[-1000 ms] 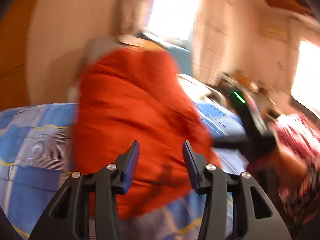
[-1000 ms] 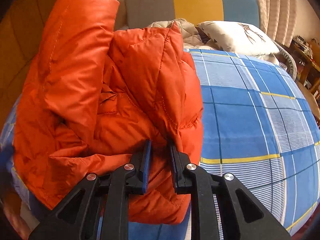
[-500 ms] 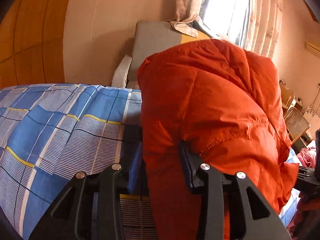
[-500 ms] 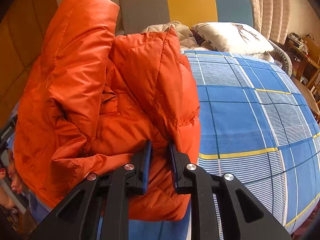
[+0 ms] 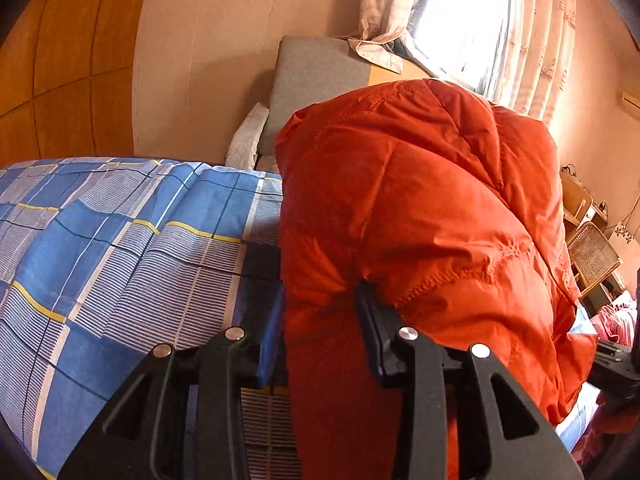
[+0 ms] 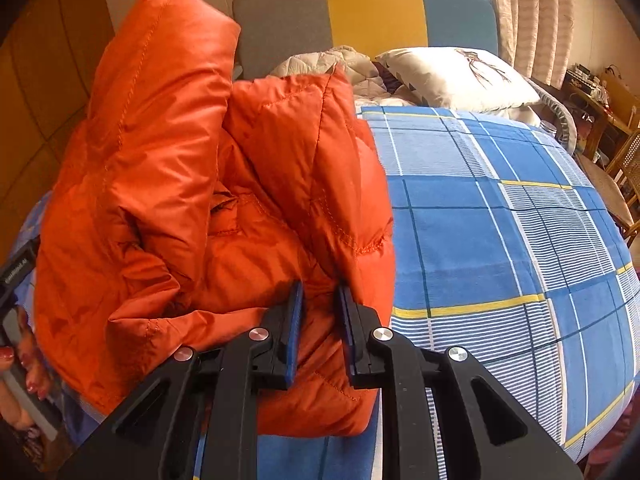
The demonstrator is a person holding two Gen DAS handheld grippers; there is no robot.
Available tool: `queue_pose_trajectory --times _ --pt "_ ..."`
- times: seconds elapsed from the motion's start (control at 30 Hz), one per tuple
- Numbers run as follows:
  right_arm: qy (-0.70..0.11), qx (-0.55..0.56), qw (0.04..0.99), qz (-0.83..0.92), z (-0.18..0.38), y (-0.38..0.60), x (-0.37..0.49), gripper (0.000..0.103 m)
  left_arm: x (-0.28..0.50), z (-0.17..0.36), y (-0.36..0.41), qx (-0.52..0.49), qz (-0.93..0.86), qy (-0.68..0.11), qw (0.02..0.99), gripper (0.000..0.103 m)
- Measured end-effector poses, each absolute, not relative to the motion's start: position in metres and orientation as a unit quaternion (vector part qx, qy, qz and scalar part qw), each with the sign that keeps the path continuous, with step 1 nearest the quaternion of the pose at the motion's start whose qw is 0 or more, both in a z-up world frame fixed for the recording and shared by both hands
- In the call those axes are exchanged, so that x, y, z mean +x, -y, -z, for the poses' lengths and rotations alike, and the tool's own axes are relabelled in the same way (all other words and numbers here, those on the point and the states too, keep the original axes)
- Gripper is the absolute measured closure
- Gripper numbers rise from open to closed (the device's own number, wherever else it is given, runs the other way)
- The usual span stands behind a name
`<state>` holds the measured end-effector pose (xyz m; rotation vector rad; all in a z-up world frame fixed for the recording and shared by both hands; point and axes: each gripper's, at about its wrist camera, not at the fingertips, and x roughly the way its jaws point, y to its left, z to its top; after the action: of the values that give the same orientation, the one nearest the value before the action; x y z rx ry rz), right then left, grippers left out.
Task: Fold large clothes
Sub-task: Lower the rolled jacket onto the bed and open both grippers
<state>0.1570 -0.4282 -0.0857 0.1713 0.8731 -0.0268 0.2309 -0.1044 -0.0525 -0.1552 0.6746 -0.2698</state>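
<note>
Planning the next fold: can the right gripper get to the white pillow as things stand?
Probably not. The right gripper is shut on the orange jacket; the pillow lies far up the bed, though nothing blocks the way.

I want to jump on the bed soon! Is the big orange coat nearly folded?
Not yet. Done so far: the orange coat is bunched and lifted off the blue checked bedspread. In hand: the left hand-held gripper, whose jaws have just been closing, pinches one part of the coat, and the right hand-held gripper clamps another. Left: laying it flat and folding it; no neat fold shows yet.
</note>
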Motion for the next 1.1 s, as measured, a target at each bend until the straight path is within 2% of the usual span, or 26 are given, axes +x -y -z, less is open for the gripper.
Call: queue_pose_trajectory --times 0.17,0.23,0.27,0.43,0.57,0.6,0.63,0.67,0.7,0.73,0.77,0.8,0.83,0.93,1.0,1.1 --pt "-0.384 0.104 0.917 0.013 0.056 0.435 0.146 0.085 0.227 0.048 0.112 -0.062 0.139 -0.325 0.934 0.070" --pt "-0.375 0.104 0.921 0.009 0.043 0.434 0.145 0.065 0.226 0.048 0.114 -0.060 0.139 -0.324 0.934 0.070" --pt "-0.367 0.099 0.925 0.009 0.036 0.432 0.145 0.050 0.226 0.048 0.115 -0.060 0.138 -0.324 0.934 0.070" --pt "-0.345 0.094 0.934 -0.023 0.014 0.419 0.152 0.048 0.225 0.046 0.116 -0.055 0.138 -0.321 0.935 0.070" --pt "-0.370 0.117 0.920 -0.050 0.025 0.407 0.183 0.048 0.225 0.044 0.117 -0.052 0.138 -0.323 0.935 0.070" --pt "-0.378 0.130 0.915 -0.057 0.031 0.405 0.191 0.051 0.224 0.043 0.117 -0.050 0.138 -0.323 0.935 0.070" --pt "-0.384 0.139 0.910 -0.064 0.035 0.404 0.196 0.061 0.224 0.042 0.118 -0.047 0.137 -0.323 0.935 0.070" --pt "-0.390 0.151 0.905 -0.073 0.038 0.405 0.200 0.080 0.224 0.041 0.118 -0.047 0.141 -0.322 0.935 0.070" --pt "-0.392 0.161 0.903 -0.072 0.040 0.406 0.200 0.089 0.223 0.038 0.118 -0.048 0.145 -0.320 0.935 0.068" --pt "-0.387 0.168 0.904 -0.061 0.038 0.410 0.196 0.093 0.222 0.037 0.118 -0.048 0.148 -0.317 0.935 0.064" --pt "-0.380 0.166 0.908 -0.054 0.035 0.413 0.191 0.097 0.219 0.032 0.118 -0.050 0.156 -0.310 0.937 0.051" --pt "-0.372 0.154 0.914 -0.039 0.032 0.417 0.185 0.100 0.216 0.028 0.119 -0.050 0.164 -0.300 0.938 0.033" --pt "-0.370 0.143 0.918 -0.024 0.031 0.420 0.179 0.101 0.212 0.024 0.122 -0.046 0.170 -0.289 0.941 0.028" --pt "-0.374 0.123 0.919 0.030 0.041 0.436 0.169 0.103 0.206 0.019 0.137 -0.016 0.173 -0.277 0.945 0.024" --pt "-0.385 0.145 0.910 0.040 0.057 0.447 0.170 0.103 0.205 0.023 0.151 0.009 0.173 -0.276 0.945 0.016" --pt "-0.383 0.148 0.911 0.028 0.070 0.445 0.170 0.103 0.209 0.038 0.169 0.021 0.190 -0.302 0.934 0.016"
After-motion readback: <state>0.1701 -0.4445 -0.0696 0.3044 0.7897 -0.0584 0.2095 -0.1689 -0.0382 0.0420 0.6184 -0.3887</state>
